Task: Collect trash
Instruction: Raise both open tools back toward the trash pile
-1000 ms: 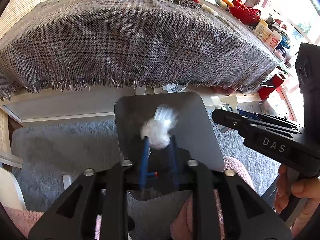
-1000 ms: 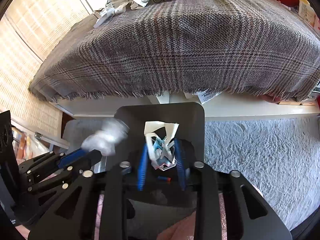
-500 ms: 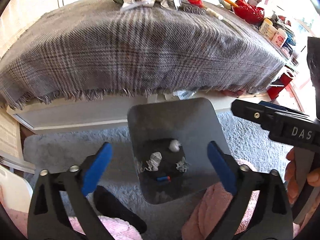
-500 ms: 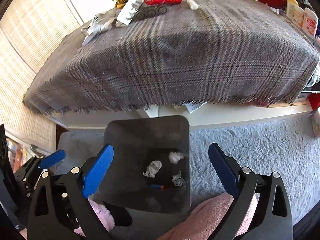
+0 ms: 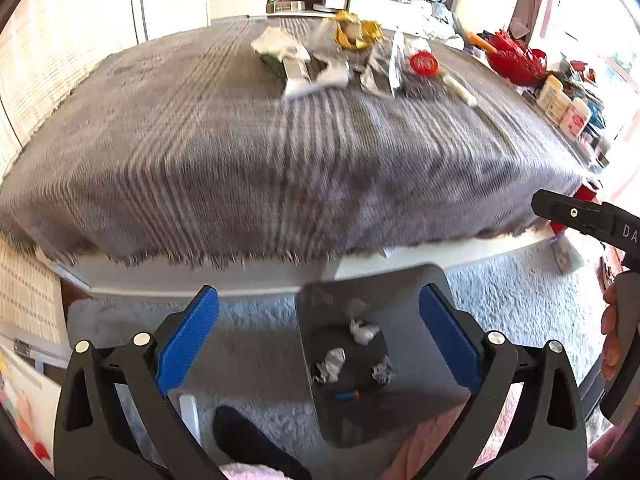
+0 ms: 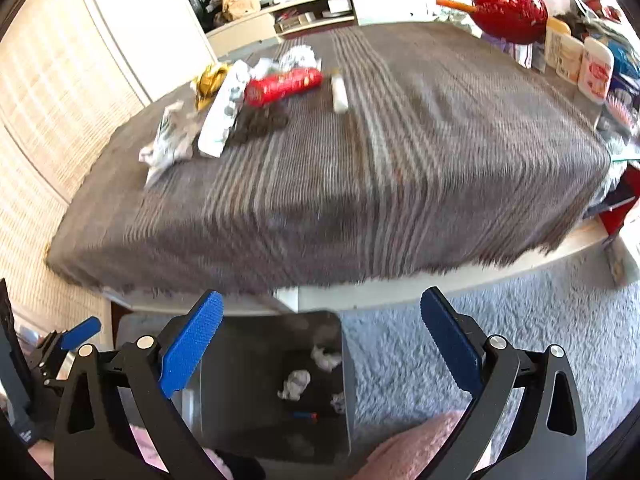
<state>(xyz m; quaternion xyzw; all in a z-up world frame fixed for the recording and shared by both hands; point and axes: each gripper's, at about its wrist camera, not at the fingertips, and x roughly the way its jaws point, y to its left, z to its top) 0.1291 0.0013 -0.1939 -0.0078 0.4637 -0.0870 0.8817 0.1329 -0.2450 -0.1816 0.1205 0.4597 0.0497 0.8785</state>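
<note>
**Both grippers empty above the bin**

The left gripper has its jaws wide apart with nothing between them. The right gripper has just been opening and also holds nothing, its blue pads well apart.

Below both sits a dark bin on the pale rug, just in front of the table. On its floor lie three crumpled white paper scraps: one wad farthest in, another to its near left, a smaller one to the near right, and a small blue and red piece nearest.

Beyond the bin, the table carries a grey plaid cloth with a fringed near edge. More rubbish lies at the cloth's far side: white wrappers, a gold foil wrapper, a red packet and a small white tube. A red bowl and white jars stand at the far right. Both views are blurred.
</note>
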